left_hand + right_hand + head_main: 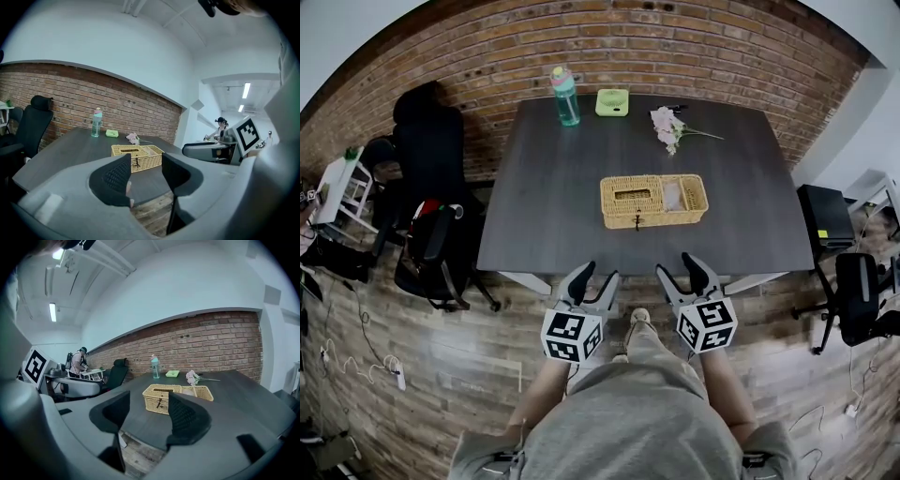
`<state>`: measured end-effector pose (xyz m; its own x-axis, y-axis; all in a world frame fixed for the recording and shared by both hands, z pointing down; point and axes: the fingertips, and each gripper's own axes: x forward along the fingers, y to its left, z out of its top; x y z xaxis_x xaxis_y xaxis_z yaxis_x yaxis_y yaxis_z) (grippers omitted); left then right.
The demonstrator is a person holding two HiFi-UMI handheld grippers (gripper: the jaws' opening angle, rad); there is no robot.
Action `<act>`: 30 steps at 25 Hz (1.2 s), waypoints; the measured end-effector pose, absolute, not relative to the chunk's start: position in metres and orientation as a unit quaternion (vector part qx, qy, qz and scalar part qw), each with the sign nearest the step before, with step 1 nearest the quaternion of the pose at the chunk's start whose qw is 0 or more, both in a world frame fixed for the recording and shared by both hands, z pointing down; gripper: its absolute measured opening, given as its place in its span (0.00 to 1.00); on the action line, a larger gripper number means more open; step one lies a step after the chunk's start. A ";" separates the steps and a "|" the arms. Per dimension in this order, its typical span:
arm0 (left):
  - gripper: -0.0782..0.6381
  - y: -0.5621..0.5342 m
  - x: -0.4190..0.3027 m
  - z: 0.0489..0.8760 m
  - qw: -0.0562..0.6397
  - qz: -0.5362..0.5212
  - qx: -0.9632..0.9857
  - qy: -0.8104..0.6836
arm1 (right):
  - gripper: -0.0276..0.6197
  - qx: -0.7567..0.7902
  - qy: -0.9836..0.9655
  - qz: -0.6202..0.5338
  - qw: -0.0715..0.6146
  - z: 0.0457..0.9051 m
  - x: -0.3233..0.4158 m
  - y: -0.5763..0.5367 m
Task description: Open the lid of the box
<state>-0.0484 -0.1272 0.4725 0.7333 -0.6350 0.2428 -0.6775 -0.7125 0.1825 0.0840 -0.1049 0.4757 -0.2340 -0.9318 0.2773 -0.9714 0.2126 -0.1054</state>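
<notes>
A woven wicker box (653,201) sits in the middle of the dark table (544,206). Its left half carries a slotted lid, its right half is an open compartment, and a dark clasp (637,220) hangs on the front. My left gripper (598,274) and right gripper (677,267) hover side by side just short of the table's near edge, both open and empty, well apart from the box. The left gripper view shows the box (137,156) beyond the open left gripper (144,171). In the right gripper view the box (176,397) lies past the open right gripper (147,413).
At the table's far edge stand a teal bottle (565,96) and a green container (612,101), with pink flowers (670,127) lying beside them. Black office chairs (431,244) crowd the left side. Another chair (858,295) and a black cabinet (825,216) are at the right. A brick wall runs behind.
</notes>
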 end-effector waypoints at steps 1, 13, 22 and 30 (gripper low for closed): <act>0.39 -0.131 -0.047 0.474 0.132 0.081 0.921 -0.357 | 0.42 0.615 -0.774 0.130 0.078 0.477 0.086 -0.109; 0.39 -0.198 -0.037 0.483 0.138 0.085 0.910 -0.383 | 0.42 0.610 -0.775 0.131 0.102 0.500 0.116 -0.182; 0.39 -0.243 -0.036 0.483 0.145 0.087 0.898 -0.406 | 0.42 0.603 -0.773 0.124 0.153 0.524 0.133 -0.228; 0.39 -0.265 -0.031 0.488 0.149 0.095 0.893 -0.414 | 0.42 0.588 -0.774 0.115 0.203 0.555 0.139 -0.252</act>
